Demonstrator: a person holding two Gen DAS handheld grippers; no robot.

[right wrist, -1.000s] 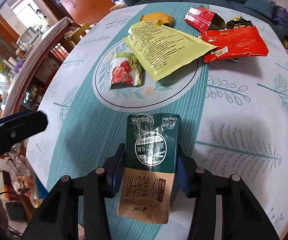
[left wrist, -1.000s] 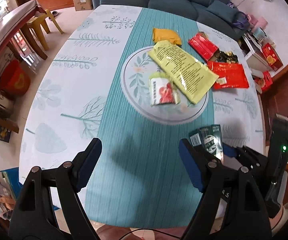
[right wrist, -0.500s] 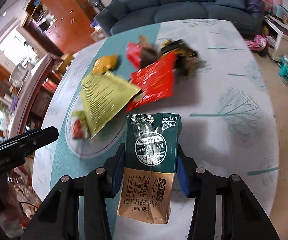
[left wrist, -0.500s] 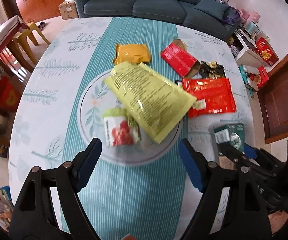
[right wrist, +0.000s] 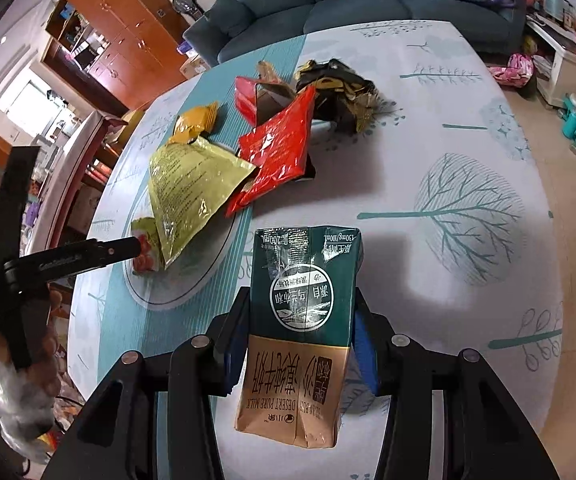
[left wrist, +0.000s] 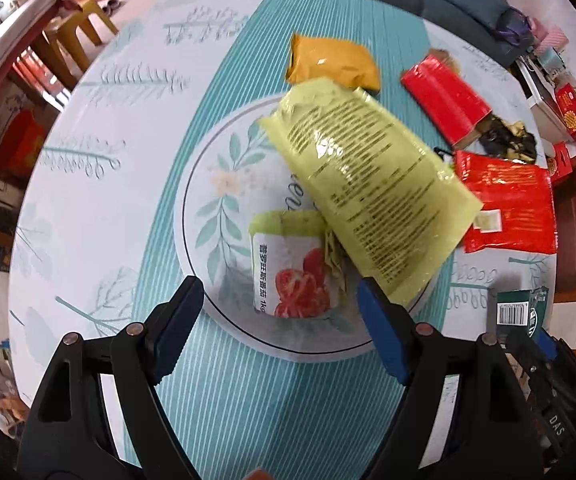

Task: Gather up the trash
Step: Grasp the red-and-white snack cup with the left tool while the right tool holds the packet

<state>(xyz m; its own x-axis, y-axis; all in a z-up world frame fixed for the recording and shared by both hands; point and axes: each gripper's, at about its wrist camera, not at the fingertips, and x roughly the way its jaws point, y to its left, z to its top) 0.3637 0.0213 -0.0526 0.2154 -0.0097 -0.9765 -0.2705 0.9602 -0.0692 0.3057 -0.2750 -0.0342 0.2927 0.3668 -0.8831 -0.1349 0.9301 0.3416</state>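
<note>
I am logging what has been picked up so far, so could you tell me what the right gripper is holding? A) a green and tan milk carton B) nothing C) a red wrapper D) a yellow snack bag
A: the right gripper has its pads pressed on both sides of the green and tan milk carton.

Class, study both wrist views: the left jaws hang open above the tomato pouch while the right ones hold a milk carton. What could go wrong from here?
1. The yellow-green bag overlaps the tomato pouch; the open left gripper might pinch or drag both.
2. The milk carton, gripped by the right gripper at its creased sides, may buckle or slip.
</note>
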